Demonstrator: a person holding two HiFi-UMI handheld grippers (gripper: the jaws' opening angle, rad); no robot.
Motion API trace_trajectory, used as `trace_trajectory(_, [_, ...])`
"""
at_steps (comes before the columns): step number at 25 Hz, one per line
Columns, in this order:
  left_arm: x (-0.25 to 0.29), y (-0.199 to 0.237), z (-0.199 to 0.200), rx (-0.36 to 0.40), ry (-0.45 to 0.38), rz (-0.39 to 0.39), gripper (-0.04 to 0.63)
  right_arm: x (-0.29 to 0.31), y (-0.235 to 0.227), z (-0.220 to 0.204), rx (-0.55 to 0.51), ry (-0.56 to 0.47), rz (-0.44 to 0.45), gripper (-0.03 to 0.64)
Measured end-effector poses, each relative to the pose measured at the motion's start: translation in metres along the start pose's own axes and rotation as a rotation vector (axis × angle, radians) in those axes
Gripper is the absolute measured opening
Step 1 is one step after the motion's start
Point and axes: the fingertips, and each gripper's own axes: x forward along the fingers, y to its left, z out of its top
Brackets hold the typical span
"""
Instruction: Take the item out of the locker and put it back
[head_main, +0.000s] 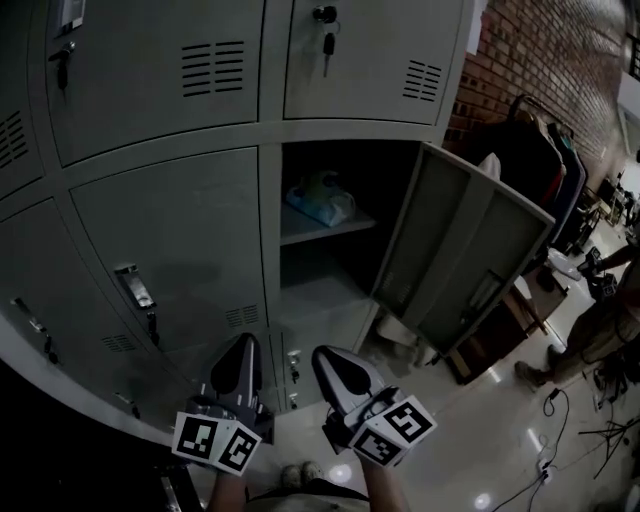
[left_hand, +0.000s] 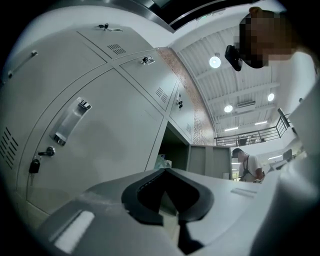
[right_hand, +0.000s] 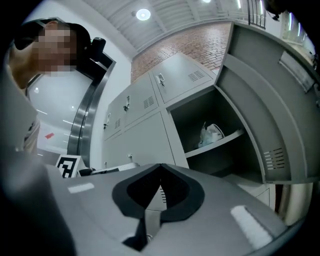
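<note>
A grey locker (head_main: 200, 240) stands before me with one door (head_main: 470, 255) swung open to the right. On the shelf (head_main: 330, 228) inside lies a pale blue-white soft packet (head_main: 322, 198), seen also in the right gripper view as a white packet (right_hand: 212, 134) and as a sliver of packet (left_hand: 162, 161) in the left gripper view. My left gripper (head_main: 243, 345) and right gripper (head_main: 322, 355) hang low in front of the lockers, well below the shelf. Both are shut with tips touching and nothing between them.
Closed locker doors with handles (head_main: 133, 286) and keys (head_main: 328, 44) surround the open one. A brick wall (head_main: 520, 60) and a clothes rack (head_main: 545, 150) stand at the right. A person (head_main: 600, 320) stands on the glossy floor at the far right, with cables nearby.
</note>
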Motion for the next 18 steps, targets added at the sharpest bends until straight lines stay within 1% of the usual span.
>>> trace_trajectory(2, [0.013, 0.006, 0.0, -0.001, -0.006, 0.001, 0.005, 0.014, -0.012, 0.004, -0.032, 0.009, -0.003, 0.003])
trace_trajectory(5, [0.029, 0.009, 0.001, 0.001, -0.017, -0.001, 0.005, 0.037, -0.037, 0.027, -0.127, -0.003, -0.015, 0.005])
trace_trajectory(6, [0.033, 0.009, 0.001, 0.002, -0.018, -0.004, 0.005, 0.049, -0.049, 0.037, -0.153, -0.004, -0.022, 0.036])
trace_trajectory(7, [0.037, 0.01, -0.001, 0.0, -0.017, -0.006, 0.005, 0.064, -0.063, 0.047, -0.173, 0.009, -0.027, 0.13])
trace_trajectory(8, [0.041, 0.01, -0.002, -0.005, -0.015, -0.008, 0.005, 0.081, -0.078, 0.057, -0.191, 0.041, -0.026, 0.275])
trace_trajectory(9, [0.045, 0.01, -0.004, -0.011, -0.013, -0.009, 0.005, 0.102, -0.094, 0.065, -0.21, 0.086, -0.024, 0.402])
trace_trajectory(10, [0.048, 0.009, -0.006, -0.017, -0.013, -0.012, 0.005, 0.122, -0.112, 0.073, -0.228, 0.136, -0.027, 0.457])
trace_trajectory(11, [0.05, 0.008, -0.007, -0.019, -0.012, -0.017, 0.005, 0.141, -0.131, 0.08, -0.237, 0.181, -0.044, 0.488])
trace_trajectory(13, [0.054, 0.004, -0.009, -0.013, -0.007, -0.028, 0.005, 0.17, -0.17, 0.09, -0.232, 0.245, -0.108, 0.498])
trace_trajectory(15, [0.056, 0.004, -0.009, -0.011, -0.008, -0.027, 0.005, 0.186, -0.199, 0.095, -0.224, 0.286, -0.159, 0.497])
trace_trajectory(16, [0.057, 0.006, -0.008, -0.012, -0.012, -0.021, 0.005, 0.191, -0.206, 0.096, -0.223, 0.299, -0.169, 0.497])
trace_trajectory(18, [0.058, 0.013, -0.007, -0.014, -0.017, -0.003, 0.005, 0.199, -0.211, 0.094, -0.224, 0.314, -0.16, 0.497])
